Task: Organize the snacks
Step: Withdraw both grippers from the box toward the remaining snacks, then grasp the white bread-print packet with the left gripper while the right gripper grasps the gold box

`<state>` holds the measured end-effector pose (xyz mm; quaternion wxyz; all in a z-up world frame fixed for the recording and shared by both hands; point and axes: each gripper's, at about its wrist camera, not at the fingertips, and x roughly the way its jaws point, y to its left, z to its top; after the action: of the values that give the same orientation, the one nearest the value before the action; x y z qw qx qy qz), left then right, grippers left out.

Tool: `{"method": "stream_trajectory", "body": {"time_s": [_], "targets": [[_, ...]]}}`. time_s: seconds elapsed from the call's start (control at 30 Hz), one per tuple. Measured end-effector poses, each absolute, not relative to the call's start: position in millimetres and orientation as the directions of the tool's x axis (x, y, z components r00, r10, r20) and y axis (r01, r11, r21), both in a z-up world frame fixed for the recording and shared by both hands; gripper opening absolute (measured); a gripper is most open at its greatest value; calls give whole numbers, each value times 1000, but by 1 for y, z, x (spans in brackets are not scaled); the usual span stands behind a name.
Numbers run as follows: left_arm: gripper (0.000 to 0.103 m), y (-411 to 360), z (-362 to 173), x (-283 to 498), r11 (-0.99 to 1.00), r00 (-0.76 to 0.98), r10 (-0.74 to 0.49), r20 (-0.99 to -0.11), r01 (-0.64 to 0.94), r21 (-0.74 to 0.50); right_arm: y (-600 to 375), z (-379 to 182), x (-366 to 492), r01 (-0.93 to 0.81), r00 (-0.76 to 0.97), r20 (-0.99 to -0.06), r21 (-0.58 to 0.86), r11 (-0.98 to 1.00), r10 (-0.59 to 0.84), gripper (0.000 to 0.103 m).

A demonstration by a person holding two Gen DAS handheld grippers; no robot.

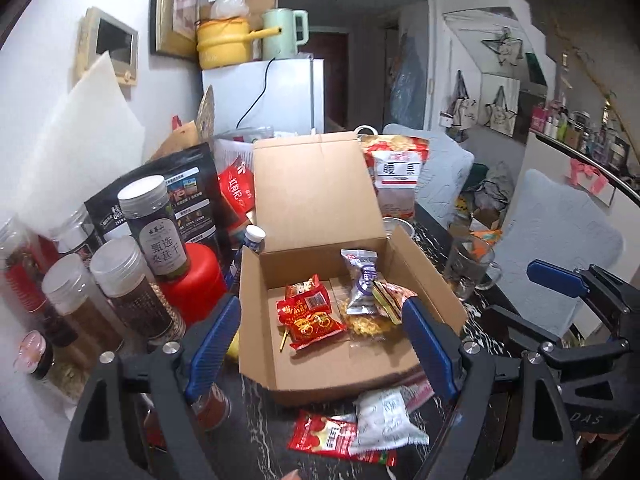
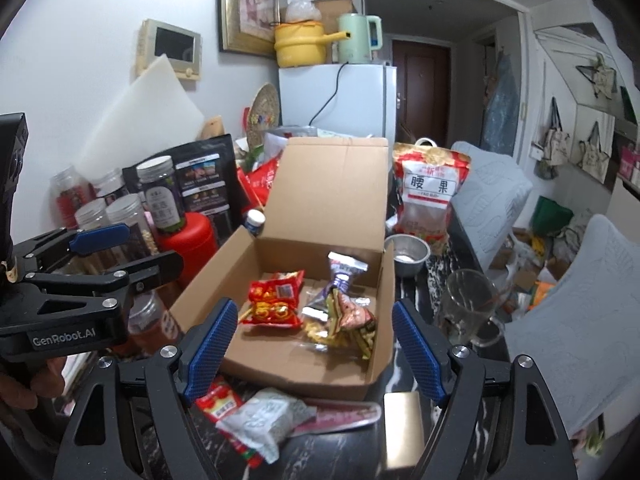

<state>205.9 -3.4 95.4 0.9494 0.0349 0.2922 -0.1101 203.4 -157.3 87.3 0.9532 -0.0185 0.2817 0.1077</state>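
Note:
An open cardboard box point(image 1: 332, 372) point(image 2: 280, 368) sits on the dark marble table with its lid up. Inside lie a red snack packet point(image 1: 310, 316) point(image 2: 274, 298), a silver-purple packet point(image 1: 362, 280) point(image 2: 340, 276) and a yellow chips packet point(image 1: 366, 324) point(image 2: 320, 330). In front of the box lie a white packet point(image 1: 384, 420) point(image 2: 264, 420) and a red packet point(image 1: 320, 434) point(image 2: 220, 402). My left gripper point(image 1: 322, 348) is open and empty, above the box's near edge. My right gripper point(image 2: 312, 350) is open and empty, also over the near edge. The right gripper shows in the left wrist view point(image 1: 568, 296), and the left gripper in the right wrist view point(image 2: 116, 252).
Jars point(image 1: 120, 288) and a red canister point(image 1: 196, 280) crowd the left. A black pouch point(image 1: 176, 196) and a cashew bag point(image 1: 394, 176) point(image 2: 430, 196) stand behind. A glass mug point(image 1: 472, 268) point(image 2: 470, 304) and a metal bowl point(image 2: 408, 254) stand right of the box.

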Motion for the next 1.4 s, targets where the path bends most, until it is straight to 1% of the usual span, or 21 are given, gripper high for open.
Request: {"method": "stream_trajectory", "body": {"time_s": [0.23, 0.4, 0.5, 0.6, 1.0, 1.4], "targets": [[83, 2, 89, 173, 960, 792, -251, -556, 278, -37, -159, 80, 175, -212, 825, -528, 44, 976, 202, 80], [83, 1, 77, 157, 954, 779, -269, -566, 295, -48, -159, 70, 155, -210, 822, -531, 49, 976, 204, 80], [83, 2, 71, 144, 948, 789, -295, -540, 310, -66, -159, 63, 147, -204, 817, -539, 58, 977, 202, 80], [83, -1, 66, 137, 943, 784, -305, -540, 327, -59, -160, 54, 137, -206, 810, -547, 72, 976, 211, 80], [83, -20, 31, 133, 917, 715, -357, -601, 391, -79, -172, 16, 118, -165, 791, -579, 110, 980, 198, 80], [83, -44, -16, 155, 902, 625, -390, -677, 407, -144, -198, -27, 132, -108, 756, -633, 131, 986, 167, 80]]}}
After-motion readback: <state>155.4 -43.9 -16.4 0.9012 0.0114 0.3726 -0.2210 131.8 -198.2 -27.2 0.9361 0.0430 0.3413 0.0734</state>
